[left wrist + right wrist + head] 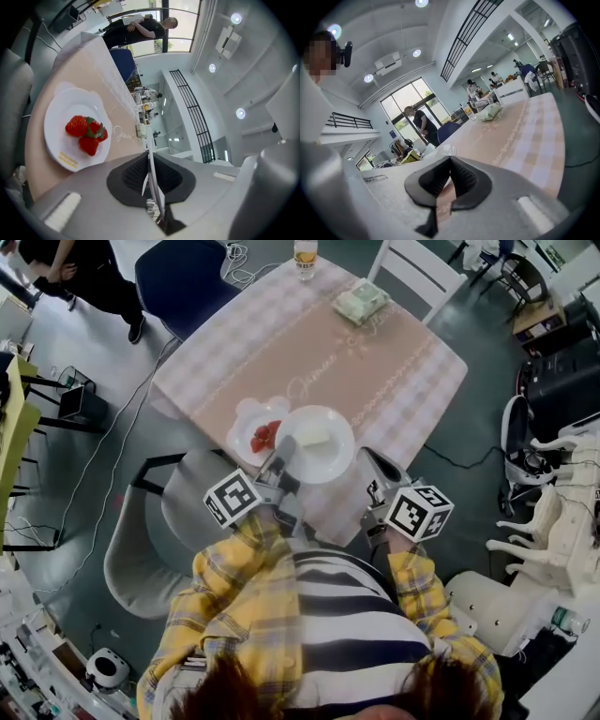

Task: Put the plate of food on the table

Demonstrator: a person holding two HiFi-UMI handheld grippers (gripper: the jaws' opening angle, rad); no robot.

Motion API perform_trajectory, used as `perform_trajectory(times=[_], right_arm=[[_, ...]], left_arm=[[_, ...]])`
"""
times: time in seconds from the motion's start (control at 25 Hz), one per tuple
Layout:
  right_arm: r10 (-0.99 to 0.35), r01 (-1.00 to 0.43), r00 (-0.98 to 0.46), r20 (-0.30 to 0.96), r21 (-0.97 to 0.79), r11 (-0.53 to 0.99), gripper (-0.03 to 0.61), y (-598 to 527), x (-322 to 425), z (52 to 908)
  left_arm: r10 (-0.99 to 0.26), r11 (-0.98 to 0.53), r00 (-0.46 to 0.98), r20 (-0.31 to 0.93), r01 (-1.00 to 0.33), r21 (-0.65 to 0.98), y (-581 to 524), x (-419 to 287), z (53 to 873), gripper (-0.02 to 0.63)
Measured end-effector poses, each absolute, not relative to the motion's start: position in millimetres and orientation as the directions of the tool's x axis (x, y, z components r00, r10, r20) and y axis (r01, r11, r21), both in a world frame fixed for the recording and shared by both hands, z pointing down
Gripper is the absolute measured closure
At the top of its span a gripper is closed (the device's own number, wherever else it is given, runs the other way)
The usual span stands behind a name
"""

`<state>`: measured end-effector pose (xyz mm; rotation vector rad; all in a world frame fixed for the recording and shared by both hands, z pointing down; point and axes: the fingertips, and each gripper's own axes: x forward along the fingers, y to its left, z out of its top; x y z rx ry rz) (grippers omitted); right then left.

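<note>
Round white plate (328, 463) sat level over the near part of the table (375, 381), right of centre. Could not tell whether it rested on the checked cloth or hung just above it.

1 pale yellow piece of food (316, 438) lay on the plate, oblong, with its long axis running left to right across the middle.

Left gripper (283, 457) came in from the near-left and pointed level. Its jaws were clamped on the plate's near-left rim, which showed edge-on as a thin white line between the pads in the left gripper view.

Right gripper (370, 457) was just beside the plate's right rim and tilted slightly down. Its jaws were pressed together at the tips, with nothing between them and only cloth visible behind.

A second, flower-shaped plate (246, 420) touched or nearly touched the round plate's left side. It held 3 strawberries (265, 436).

A glass (305, 254) stood at the far edge of the table. A crumpled pale bundle (363, 301) lay far-right.
</note>
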<state>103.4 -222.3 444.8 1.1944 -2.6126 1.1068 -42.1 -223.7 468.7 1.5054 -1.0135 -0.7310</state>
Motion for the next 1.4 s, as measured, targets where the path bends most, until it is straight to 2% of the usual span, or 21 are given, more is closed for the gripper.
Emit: perform_trajectory(times=[0.4, 0.92, 1.4], right_arm=[[-0.606, -0.673, -0.721, 0.336, -0.548, 0.497, 0.580, -292, 57, 434], [-0.492, -0.609, -0.792, 0.361, -0.514, 0.604, 0.580, -365, 33, 435], [-0.430, -0.560, -0.828, 0.360, -0.498, 0.662, 0.580, -406, -10, 433]], left_arm=[[-0.894, -0.036, 0.441, 0.076, -0.239, 0.970, -275, -79, 460, 0.595], [-0.927, 0.025, 0.355, 0.122, -0.267, 0.963, -331, -95, 466, 0.595], [-0.918, -0.001, 0.382, 0.102, -0.259, 0.966, -377, -128, 473, 0.594]])
